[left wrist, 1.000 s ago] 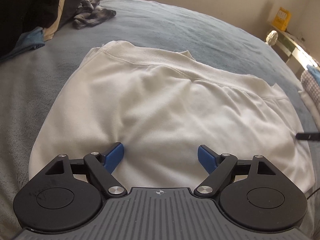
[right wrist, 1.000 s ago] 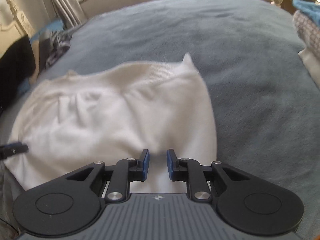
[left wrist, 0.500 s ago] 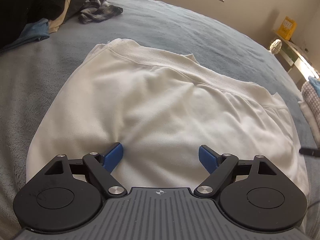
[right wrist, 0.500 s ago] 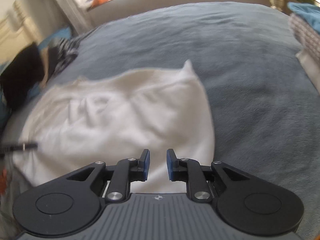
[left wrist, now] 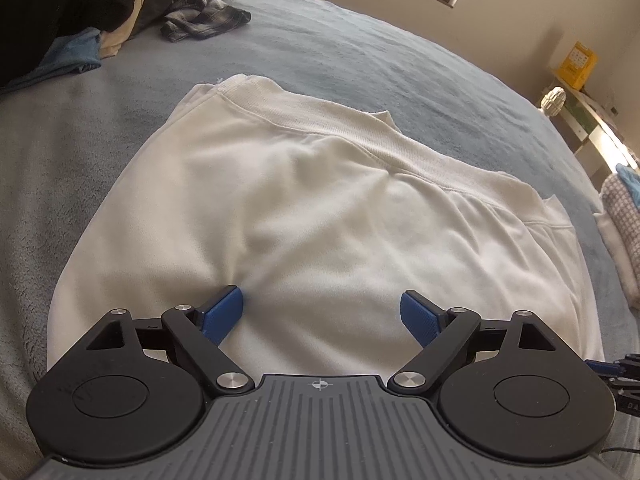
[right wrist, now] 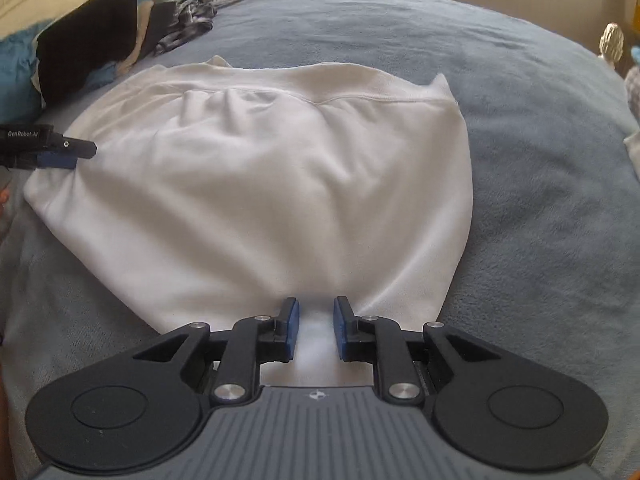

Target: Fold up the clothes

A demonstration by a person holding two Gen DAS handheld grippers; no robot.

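Two grippers angled downward, side by side

The left gripper (left wrist: pixel 322 312) stands with its blue pads (left wrist: pixel 222 312) spread wide apart, nothing pinched between them. The right gripper (right wrist: pixel 316 328) has its pads (right wrist: pixel 290 328) drawn close, a narrow gap left, with white cloth (right wrist: pixel 316 340) showing in that gap.

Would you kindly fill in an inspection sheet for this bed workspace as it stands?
Surface: blue-grey blanket, soft pile.
Job's things: white garment spread flat, ribbed band at its far edge.
Clutter: dark clothes heap and plaid garment at far left; folded stack at right.
Grippers: left gripper jaws wide, over the cloth; right gripper jaws narrow, cloth between them, grip unclear.
Cables: thin cable at lower right.
Surroundings: yellow box on shelf, window sill.
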